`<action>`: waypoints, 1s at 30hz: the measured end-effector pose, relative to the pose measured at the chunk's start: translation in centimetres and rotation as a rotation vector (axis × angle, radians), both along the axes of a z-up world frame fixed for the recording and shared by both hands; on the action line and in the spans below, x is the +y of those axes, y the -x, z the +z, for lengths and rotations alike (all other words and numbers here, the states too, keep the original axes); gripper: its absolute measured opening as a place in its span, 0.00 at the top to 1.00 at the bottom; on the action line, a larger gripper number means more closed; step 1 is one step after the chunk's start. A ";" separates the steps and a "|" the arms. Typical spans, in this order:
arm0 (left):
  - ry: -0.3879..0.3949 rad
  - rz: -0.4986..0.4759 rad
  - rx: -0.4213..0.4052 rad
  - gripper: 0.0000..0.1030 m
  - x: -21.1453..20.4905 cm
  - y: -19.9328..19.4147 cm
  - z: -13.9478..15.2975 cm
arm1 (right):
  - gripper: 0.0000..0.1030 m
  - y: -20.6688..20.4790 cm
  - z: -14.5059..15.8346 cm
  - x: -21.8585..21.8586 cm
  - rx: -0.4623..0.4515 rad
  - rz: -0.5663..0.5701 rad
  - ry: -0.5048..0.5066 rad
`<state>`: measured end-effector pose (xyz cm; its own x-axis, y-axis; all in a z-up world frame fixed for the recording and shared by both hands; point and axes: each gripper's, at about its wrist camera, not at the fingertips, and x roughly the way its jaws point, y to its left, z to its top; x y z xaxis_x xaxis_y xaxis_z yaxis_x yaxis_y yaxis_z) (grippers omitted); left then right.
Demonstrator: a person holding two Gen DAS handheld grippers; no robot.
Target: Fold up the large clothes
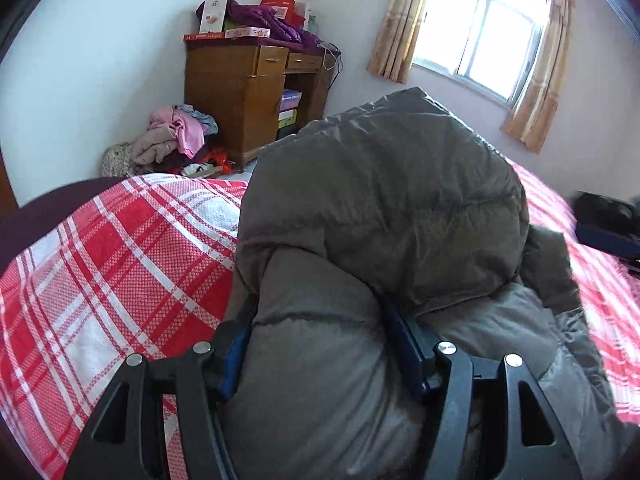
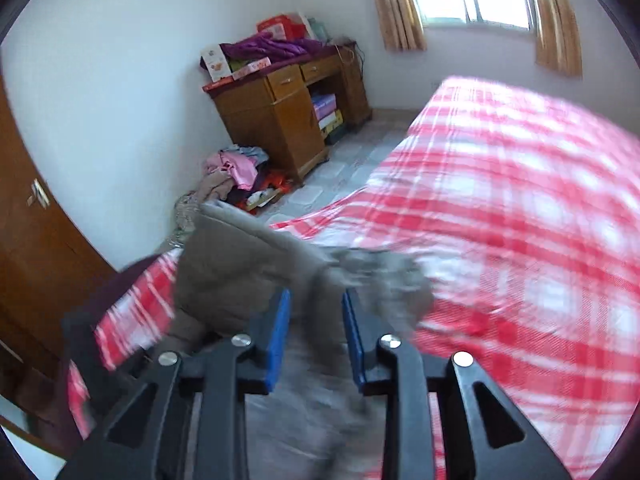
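Bright window (image 1: 480, 36) glare, blurred right view

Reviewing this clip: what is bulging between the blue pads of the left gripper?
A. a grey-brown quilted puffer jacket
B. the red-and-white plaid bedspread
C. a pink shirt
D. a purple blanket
A: in the left wrist view the left gripper has its blue pads pressed into a thick fold of the grey-brown quilted puffer jacket, which lies on the red-and-white plaid bedspread.
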<state>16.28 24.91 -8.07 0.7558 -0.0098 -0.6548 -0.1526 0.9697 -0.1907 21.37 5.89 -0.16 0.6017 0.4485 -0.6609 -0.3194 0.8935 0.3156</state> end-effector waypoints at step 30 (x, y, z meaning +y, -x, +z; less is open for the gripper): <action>-0.125 -0.004 0.124 0.28 -1.3 -2.1 -0.9 | 0.86 -4.0 -11.8 1.8 0.005 -0.136 0.153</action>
